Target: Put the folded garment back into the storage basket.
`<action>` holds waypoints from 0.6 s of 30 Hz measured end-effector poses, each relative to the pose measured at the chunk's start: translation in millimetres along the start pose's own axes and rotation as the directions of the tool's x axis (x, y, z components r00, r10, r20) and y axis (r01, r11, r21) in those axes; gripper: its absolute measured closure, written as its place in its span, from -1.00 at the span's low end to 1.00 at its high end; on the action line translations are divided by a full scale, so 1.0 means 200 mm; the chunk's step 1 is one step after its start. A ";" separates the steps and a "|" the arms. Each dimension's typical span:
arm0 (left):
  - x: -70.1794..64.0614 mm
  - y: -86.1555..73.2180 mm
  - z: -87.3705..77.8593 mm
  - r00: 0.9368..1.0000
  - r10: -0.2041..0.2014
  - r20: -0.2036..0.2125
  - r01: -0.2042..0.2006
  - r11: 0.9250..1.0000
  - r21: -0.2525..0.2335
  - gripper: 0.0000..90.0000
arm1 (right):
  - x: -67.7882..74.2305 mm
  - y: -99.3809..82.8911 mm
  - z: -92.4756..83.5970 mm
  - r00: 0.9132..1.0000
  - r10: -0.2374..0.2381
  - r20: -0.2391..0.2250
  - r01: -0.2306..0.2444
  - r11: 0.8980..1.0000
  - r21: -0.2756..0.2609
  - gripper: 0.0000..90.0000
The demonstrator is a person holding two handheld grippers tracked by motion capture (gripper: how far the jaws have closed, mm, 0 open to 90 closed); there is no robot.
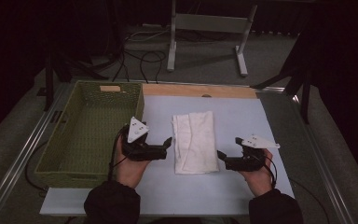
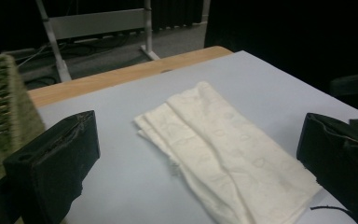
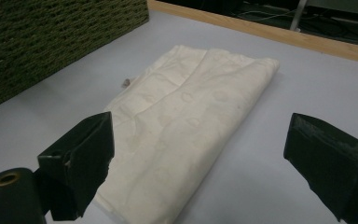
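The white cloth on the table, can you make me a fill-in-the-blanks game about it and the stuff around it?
1. The folded white cloth lies on the table between the left gripper and the ____ gripper.
2. The green woven basket stands to the ____ of the cloth in the high view.
3. The jaws of both grippers are ____, with nothing held between them.
4. The cloth is not in the basket; it rests on the pale ____.

Missing words: right; left; open; table
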State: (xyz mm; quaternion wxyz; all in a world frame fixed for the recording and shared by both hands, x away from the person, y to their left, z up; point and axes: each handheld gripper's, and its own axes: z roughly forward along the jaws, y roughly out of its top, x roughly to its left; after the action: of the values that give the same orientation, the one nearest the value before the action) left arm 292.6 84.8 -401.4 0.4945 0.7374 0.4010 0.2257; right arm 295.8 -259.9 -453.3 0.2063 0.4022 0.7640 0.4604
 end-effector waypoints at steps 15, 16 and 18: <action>-0.13 -0.05 0.22 0.999 0.028 0.035 -0.030 0.998 0.050 -1.00 | 0.00 -0.01 0.05 1.000 0.022 -0.013 -0.022 1.000 -0.004 -0.82; -0.14 -0.06 0.23 0.999 0.031 0.032 -0.033 0.998 0.049 -1.00 | 0.00 -0.01 0.06 1.000 0.023 -0.014 -0.023 1.000 -0.002 -0.82; -0.14 -0.07 0.25 0.999 0.035 0.031 -0.037 0.998 0.049 -1.00 | 0.00 -0.01 0.07 1.000 0.021 -0.016 -0.021 1.000 -0.002 -0.82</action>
State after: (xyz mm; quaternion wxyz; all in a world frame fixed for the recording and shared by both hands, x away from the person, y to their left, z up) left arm 308.1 36.0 -432.1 0.4779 0.7598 0.3856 0.2135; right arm 303.6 -252.7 -461.8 0.1960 0.4065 0.7607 0.4666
